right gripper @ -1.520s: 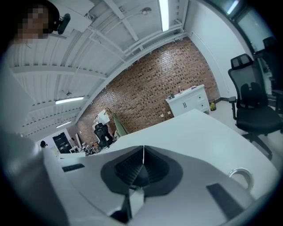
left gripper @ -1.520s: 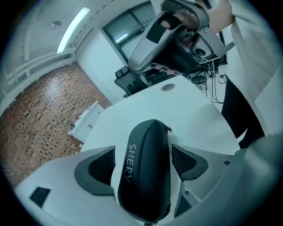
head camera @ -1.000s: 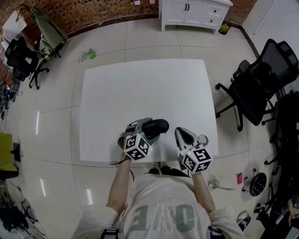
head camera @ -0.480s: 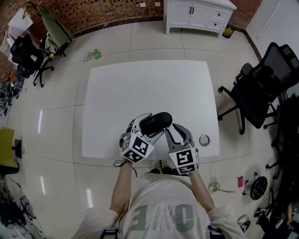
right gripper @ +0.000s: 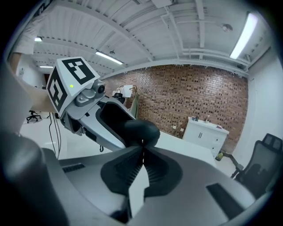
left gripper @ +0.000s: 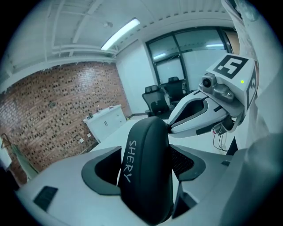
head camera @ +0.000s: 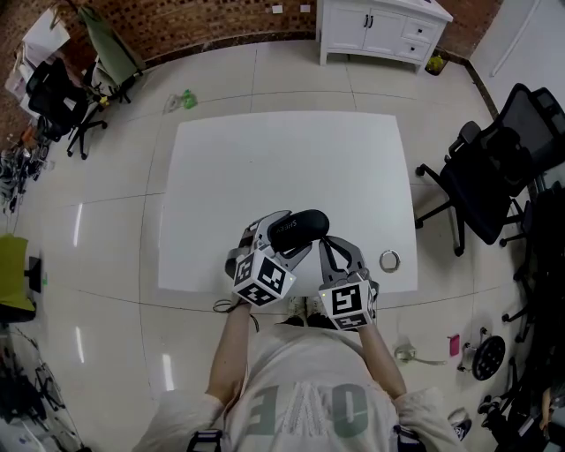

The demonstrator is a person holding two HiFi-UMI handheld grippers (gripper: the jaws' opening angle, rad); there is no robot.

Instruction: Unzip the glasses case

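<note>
A black glasses case (head camera: 298, 227) marked SHERY hangs above the near edge of the white table (head camera: 282, 159). My left gripper (head camera: 290, 235) is shut on it, one pad on each long side (left gripper: 146, 172). My right gripper (head camera: 325, 241) has its jaws together and its tips against the case's right end (right gripper: 135, 130). A thin sliver, the zipper pull, sits between those tips (right gripper: 142, 152). In the left gripper view the right gripper (left gripper: 170, 127) touches the case's far end. The left gripper (right gripper: 110, 119) shows in the right gripper view behind the case.
A small metal ring (head camera: 389, 260) lies on the table near its right front corner. Black office chairs (head camera: 494, 168) stand to the right of the table, a white cabinet (head camera: 384, 26) beyond it. A person's body is close to the table's near edge.
The left gripper has raised the case off the table. The right gripper has rolled, swung left away from the ring and closed in on the case's right end.
</note>
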